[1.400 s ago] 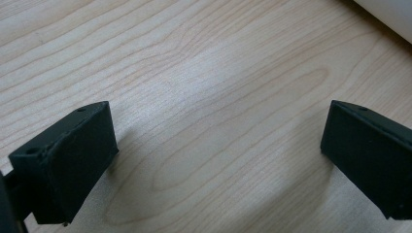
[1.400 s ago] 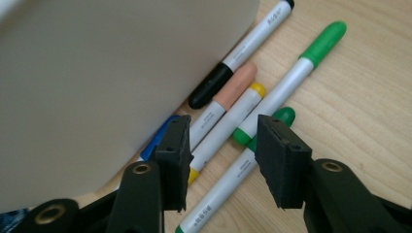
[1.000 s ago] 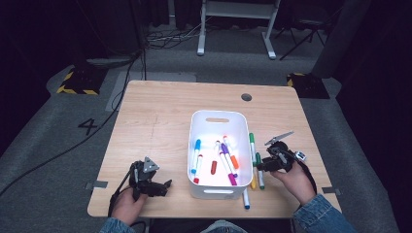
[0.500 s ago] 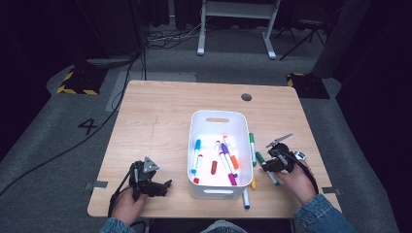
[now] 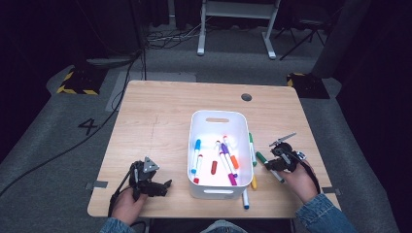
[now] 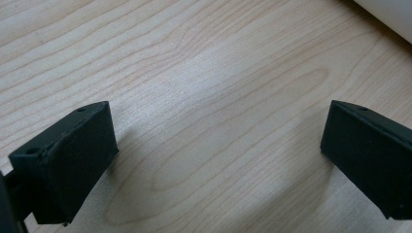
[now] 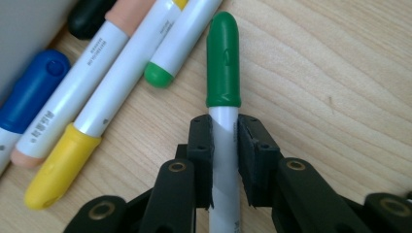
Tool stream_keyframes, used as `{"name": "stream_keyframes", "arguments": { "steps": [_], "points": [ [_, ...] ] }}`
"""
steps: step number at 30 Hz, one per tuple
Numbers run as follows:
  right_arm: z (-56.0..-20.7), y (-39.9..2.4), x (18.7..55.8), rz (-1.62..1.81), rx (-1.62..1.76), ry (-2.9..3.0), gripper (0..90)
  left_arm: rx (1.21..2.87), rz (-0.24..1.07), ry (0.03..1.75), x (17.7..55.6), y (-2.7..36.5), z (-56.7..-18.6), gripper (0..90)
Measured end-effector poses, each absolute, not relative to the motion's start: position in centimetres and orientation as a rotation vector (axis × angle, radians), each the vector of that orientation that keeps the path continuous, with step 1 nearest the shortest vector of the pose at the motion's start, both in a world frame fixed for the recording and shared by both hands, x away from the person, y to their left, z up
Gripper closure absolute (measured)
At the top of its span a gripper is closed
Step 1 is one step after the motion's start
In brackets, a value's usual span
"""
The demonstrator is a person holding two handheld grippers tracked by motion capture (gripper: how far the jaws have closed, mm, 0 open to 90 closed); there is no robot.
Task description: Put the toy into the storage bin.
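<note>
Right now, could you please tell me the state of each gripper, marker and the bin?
Right gripper: jaws just closed, shut on green-capped marker.
Left gripper: open over bare table.
White bin: upright, several markers inside.
Yellow-capped marker: flat on table, capped.

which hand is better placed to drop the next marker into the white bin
Right. The right tool has just closed on the green-capped marker beside the white bin. The left tool stands open over bare table.
</note>
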State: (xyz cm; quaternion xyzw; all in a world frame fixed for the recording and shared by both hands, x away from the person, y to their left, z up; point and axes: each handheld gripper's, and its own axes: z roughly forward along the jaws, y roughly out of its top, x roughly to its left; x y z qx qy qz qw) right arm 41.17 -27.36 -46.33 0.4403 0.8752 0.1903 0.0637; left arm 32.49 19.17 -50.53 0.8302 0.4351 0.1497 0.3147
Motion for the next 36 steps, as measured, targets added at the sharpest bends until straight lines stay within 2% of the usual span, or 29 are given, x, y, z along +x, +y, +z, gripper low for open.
{"name": "stream_keyframes", "arguments": {
  "steps": [36],
  "points": [
    [-35.6, -26.5, 38.1, 1.017, 1.153, 2.54, 77.1, 2.187, 0.395, 1.146, 32.5, 19.2, -50.5, 0.0]
  ]
}}
